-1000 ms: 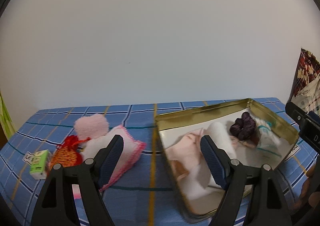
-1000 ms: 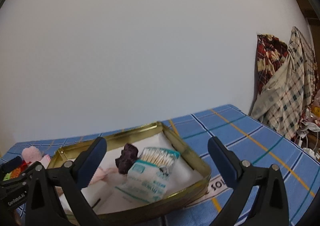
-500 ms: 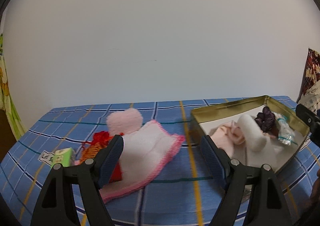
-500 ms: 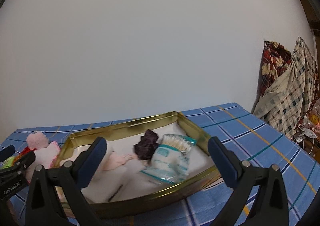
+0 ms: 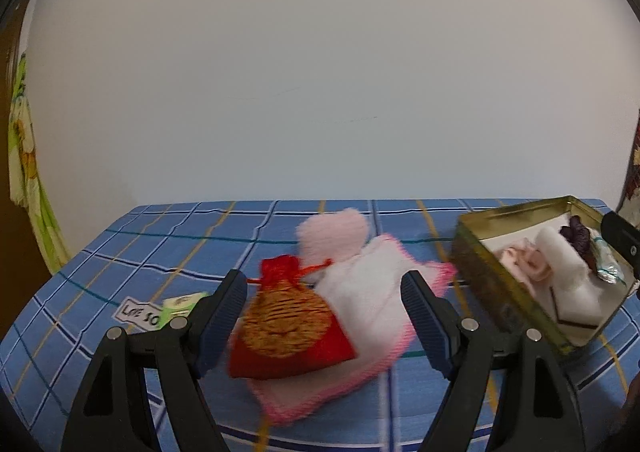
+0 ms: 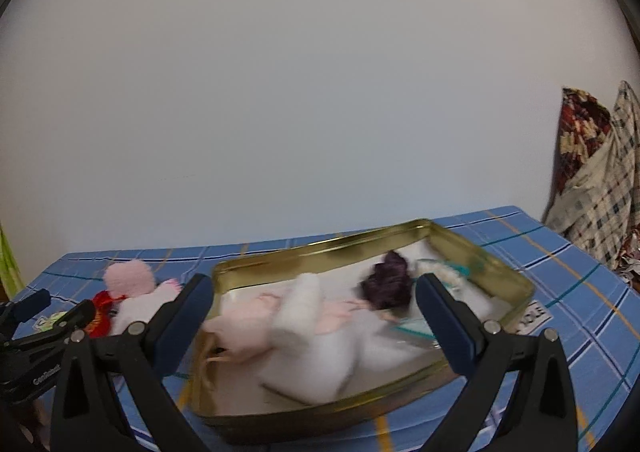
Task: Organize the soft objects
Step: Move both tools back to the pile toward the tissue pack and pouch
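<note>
My left gripper [image 5: 324,316] is spread wide with nothing grasped; low in the centre of its frame the red and gold pouch [image 5: 286,326] sits between the blue pads, resting on the white cloth with pink trim [image 5: 360,304]. A fluffy pink heart [image 5: 334,234] lies just behind them on the blue checked tablecloth [image 5: 160,248]. My right gripper [image 6: 314,322] is also released and empty, hanging over the gold tin [image 6: 332,250] in the lower middle of its frame. Inside the tin lie a white roll [image 6: 300,306], pale pink fabric [image 6: 240,326], a purple scrunchie [image 6: 388,282] and a teal-edged packet [image 6: 452,272], all blurred
</note>
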Demonstrator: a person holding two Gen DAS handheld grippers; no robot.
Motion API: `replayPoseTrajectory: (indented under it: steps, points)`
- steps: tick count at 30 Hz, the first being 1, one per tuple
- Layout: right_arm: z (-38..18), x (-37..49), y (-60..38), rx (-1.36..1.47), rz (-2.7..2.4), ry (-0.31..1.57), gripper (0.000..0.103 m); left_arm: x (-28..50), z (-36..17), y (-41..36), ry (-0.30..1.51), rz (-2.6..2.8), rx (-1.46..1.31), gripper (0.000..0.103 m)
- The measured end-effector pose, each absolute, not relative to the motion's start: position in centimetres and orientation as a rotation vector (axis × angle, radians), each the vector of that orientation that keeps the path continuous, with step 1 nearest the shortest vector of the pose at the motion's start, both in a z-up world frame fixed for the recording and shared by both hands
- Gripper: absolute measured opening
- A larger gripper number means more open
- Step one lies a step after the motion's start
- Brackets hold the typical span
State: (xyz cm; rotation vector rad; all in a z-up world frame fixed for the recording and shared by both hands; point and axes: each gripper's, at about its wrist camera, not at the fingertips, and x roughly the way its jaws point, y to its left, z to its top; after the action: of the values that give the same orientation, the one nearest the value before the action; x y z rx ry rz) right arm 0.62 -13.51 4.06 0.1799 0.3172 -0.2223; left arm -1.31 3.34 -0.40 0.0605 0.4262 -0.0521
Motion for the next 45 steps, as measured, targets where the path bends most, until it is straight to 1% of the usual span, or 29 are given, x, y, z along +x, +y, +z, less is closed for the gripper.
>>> replayPoseTrajectory:
  steps: [15, 20, 28, 35, 36, 37, 39, 44, 45]
  points:
    - [3.8, 3.5, -6.3, 0.174, -0.068, 0.349, 0.103, 1.0, -1.1, 11.7, 0.49, 0.083, -0.002, 0.081]
    - [3.5, 4.9, -4.0, 0.167, -0.01, 0.389, 0.103, 1.9, -1.6, 15.3, 0.532, 0.133, -0.077, 0.081]
    - [2.9, 7.1, 0.8, 0.112, 0.118, 0.456, 0.103, 3.3, -2.0, 20.4, 0.541, 0.237, -0.14, 0.081]
    - [2.2, 11.2, 5.3, 0.075, 0.207, 0.558, 0.101, 4.1, -2.7, 23.6, 0.579, 0.267, -0.221, 0.081]
    - [2.0, 11.9, 5.9, 0.067, 0.21, 0.584, 0.099, 4.2, -2.7, 23.7, 0.583, 0.258, -0.231, 0.081]
    - [1.6, 12.7, 6.5, 0.059, 0.213, 0.613, 0.094, 4.2, -2.7, 23.5, 0.588, 0.243, -0.234, 0.081]
    - [0.6, 14.2, 7.6, 0.048, 0.218, 0.68, 0.088, 4.3, -2.6, 23.0, 0.589, 0.23, -0.212, 0.081]
    - [-1.0, 15.9, 8.9, 0.034, 0.241, 0.803, 0.084, 4.2, -2.4, 21.4, 0.584, 0.221, -0.132, 0.081]
    - [-1.2, 16.1, 8.9, 0.032, 0.239, 0.819, 0.081, 4.2, -2.4, 21.3, 0.589, 0.212, -0.13, 0.081]
